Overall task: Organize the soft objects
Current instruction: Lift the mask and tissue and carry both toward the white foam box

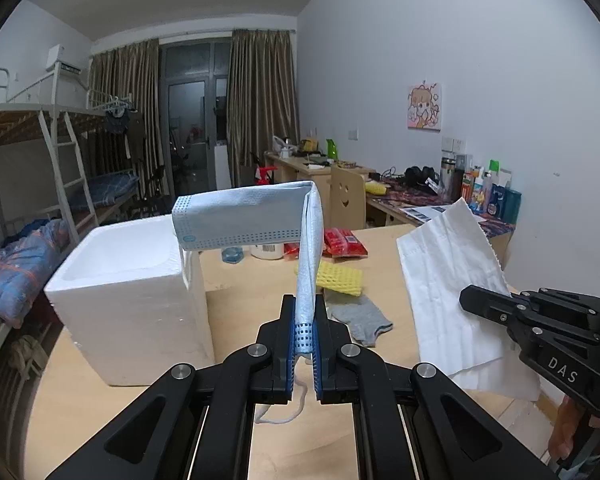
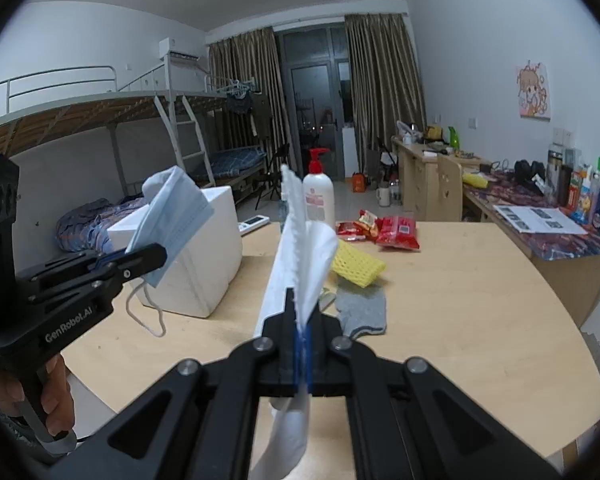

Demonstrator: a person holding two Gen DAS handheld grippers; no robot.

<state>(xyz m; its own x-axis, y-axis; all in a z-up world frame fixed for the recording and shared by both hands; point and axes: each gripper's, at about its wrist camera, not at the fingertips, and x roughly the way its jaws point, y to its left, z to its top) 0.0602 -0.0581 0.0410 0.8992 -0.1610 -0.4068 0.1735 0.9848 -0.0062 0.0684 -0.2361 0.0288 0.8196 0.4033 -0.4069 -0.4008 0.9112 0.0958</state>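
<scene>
We hold the limp, pleated blue mask (image 1: 256, 220) pinched in our left gripper (image 1: 304, 344), up above the table at twelve o'clock; our right gripper (image 2: 302, 344) clamps the crinkled white tissue (image 2: 300, 264). Either flimsy sheet could slip or tear before reaching the rigid foam box (image 1: 132, 292) at ten o'clock.

Ahead and left of your left gripper (image 1: 304, 336), the open white foam box (image 1: 132, 292) blocks the table (image 2: 460, 320). Straight ahead lie a grey sock (image 1: 362, 322) and yellow mesh sponge (image 1: 340, 278); bare tabletop spreads right of your right gripper (image 2: 302, 320).
</scene>
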